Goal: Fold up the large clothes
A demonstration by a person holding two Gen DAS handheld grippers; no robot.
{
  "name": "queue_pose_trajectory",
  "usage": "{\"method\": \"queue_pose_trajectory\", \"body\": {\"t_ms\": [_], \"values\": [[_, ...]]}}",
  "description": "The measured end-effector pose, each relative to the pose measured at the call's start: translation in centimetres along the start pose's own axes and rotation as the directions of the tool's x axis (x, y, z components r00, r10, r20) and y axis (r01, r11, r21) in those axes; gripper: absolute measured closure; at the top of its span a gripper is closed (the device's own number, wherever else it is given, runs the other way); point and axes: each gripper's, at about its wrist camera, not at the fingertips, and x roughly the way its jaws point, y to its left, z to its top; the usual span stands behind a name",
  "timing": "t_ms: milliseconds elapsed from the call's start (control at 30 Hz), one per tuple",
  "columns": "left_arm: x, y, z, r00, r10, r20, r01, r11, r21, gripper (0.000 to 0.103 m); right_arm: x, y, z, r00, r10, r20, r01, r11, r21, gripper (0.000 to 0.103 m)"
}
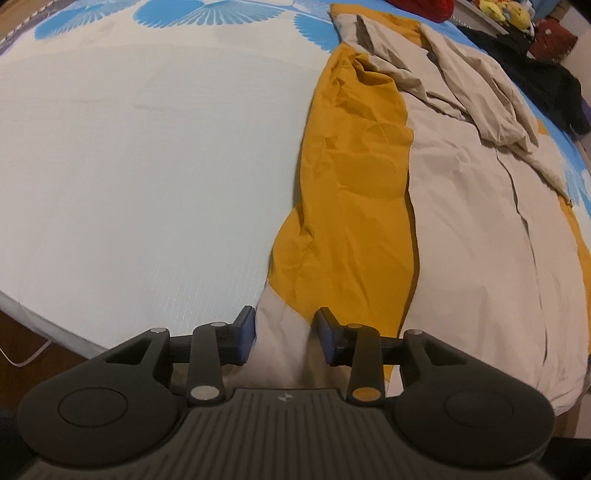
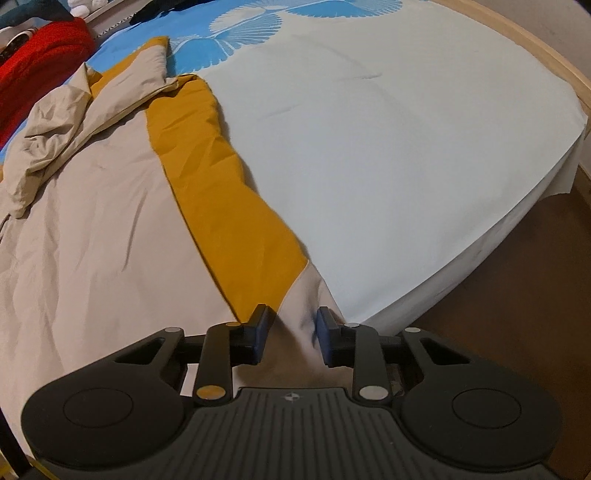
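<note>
A large beige jacket (image 1: 469,229) with mustard-yellow sleeves lies spread on the bed, its near end toward me. In the left wrist view one yellow sleeve (image 1: 351,184) runs down to a beige cuff (image 1: 277,314). My left gripper (image 1: 286,332) points down over that cuff, its jaws partly apart with the cloth lying between the blue pads. The right wrist view shows the other yellow sleeve (image 2: 229,221) ending in a beige cuff (image 2: 301,291). That cuff bunches up between the pads of my right gripper (image 2: 291,332), which also stand partly apart. The jacket's collar end lies rumpled at the far side.
The bed sheet (image 1: 147,166) is white with blue leaf prints at the far end. A red garment (image 2: 40,59), a black garment (image 1: 535,77) and plush toys (image 1: 506,13) lie past the jacket. Brown floor (image 2: 517,314) starts at the near bed edge.
</note>
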Motion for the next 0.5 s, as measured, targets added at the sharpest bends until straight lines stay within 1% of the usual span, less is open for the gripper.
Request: {"method": "queue_pose_trajectory", "body": {"t_ms": [67,100,133,167,200,233,300,333,400,467,500], "values": [[0.1,-0.6,-0.1,1.000,0.013,0.008,-0.014,1.000,0.028,0.063,-0.1,0.1,-0.2,1.000,-0.001,0.005,0.001,1.000,-0.012,0.074],[0.1,-0.8,-0.2,1.000,0.022,0.013,-0.022,0.999,0.049,0.070,-0.1,0.2,-0.2,1.000,-0.001,0.008,0.001,1.000,-0.023,0.074],[0.1,-1.2,-0.3,0.999,0.024,0.021,-0.025,0.997,0.077,0.078,-0.1,0.3,-0.3,1.000,-0.001,0.012,0.002,0.999,-0.033,0.078],[-0.1,-1.4,-0.4,1.000,0.010,0.030,-0.013,0.996,0.093,0.097,-0.2,0.4,-0.3,1.000,-0.002,0.021,0.003,0.999,-0.041,0.082],[-0.5,-1.7,-0.4,0.999,-0.003,0.048,-0.002,0.995,0.104,0.097,-0.5,0.4,-0.3,0.999,0.002,0.038,0.000,0.999,-0.040,0.091],[-1.0,-2.0,-0.5,0.997,-0.002,0.081,-0.008,0.992,0.126,0.098,-0.9,0.3,-0.4,0.998,0.014,0.053,-0.013,0.999,-0.033,0.096],[-2.0,-2.4,-0.7,0.992,-0.019,0.127,0.000,0.989,0.151,0.098,-1.8,0.6,-0.5,0.993,0.073,0.088,-0.071,0.997,-0.025,0.098],[-2.2,-2.4,-0.7,0.990,-0.033,0.135,0.012,0.988,0.153,0.097,-2.0,0.8,-0.4,0.990,0.097,0.104,-0.094,0.995,-0.034,0.098],[-1.7,-2.1,-0.6,0.993,-0.043,0.110,0.028,0.991,0.134,0.096,-2.1,1.6,-0.5,0.987,0.111,0.118,-0.103,0.992,-0.070,0.098],[-0.8,-1.6,-0.6,0.997,-0.047,0.056,0.042,0.994,0.102,0.092,-1.5,1.9,-0.8,0.991,0.092,0.100,-0.084,0.994,-0.076,0.098],[-0.3,-1.4,-0.7,0.999,-0.038,0.036,0.034,0.994,0.100,0.088,-1.2,1.9,-0.8,0.993,0.083,0.088,-0.077,0.995,-0.070,0.097]]}}
